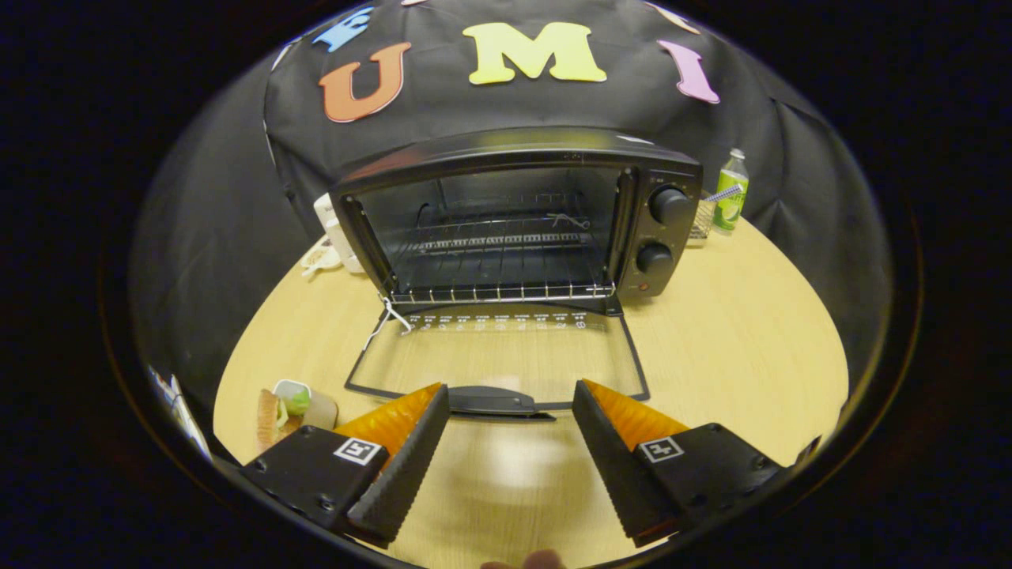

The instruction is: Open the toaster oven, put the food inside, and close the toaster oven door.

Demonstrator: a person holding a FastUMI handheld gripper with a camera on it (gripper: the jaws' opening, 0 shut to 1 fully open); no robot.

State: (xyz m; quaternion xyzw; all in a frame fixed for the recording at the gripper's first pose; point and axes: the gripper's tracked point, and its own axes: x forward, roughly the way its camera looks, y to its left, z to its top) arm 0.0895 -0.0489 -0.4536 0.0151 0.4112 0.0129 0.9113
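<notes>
- The toaster oven (514,221) is standing on the table (735,348) with its glass door (498,359) lying fully open and flat; its handle (494,401) is sitting just ahead of the fingertips.
- The gripper (510,407) is hovering low over the table, its 2 fingers spread wide apart and gripping nothing.
- The food (294,407) is resting on the table just beside the left finger, well apart from the oven; it is looking like a small toy sandwich, though the warped edge is making that hard to confirm.
- Risk: in swinging left toward the food, a finger could be knocking the door handle and shifting the oven.
- Risk: a shallow pinch on the small food could be letting it slip before reaching the wire rack (498,294).
- The gripper is pointing straight at the oven mouth, tilting slightly downward.
</notes>
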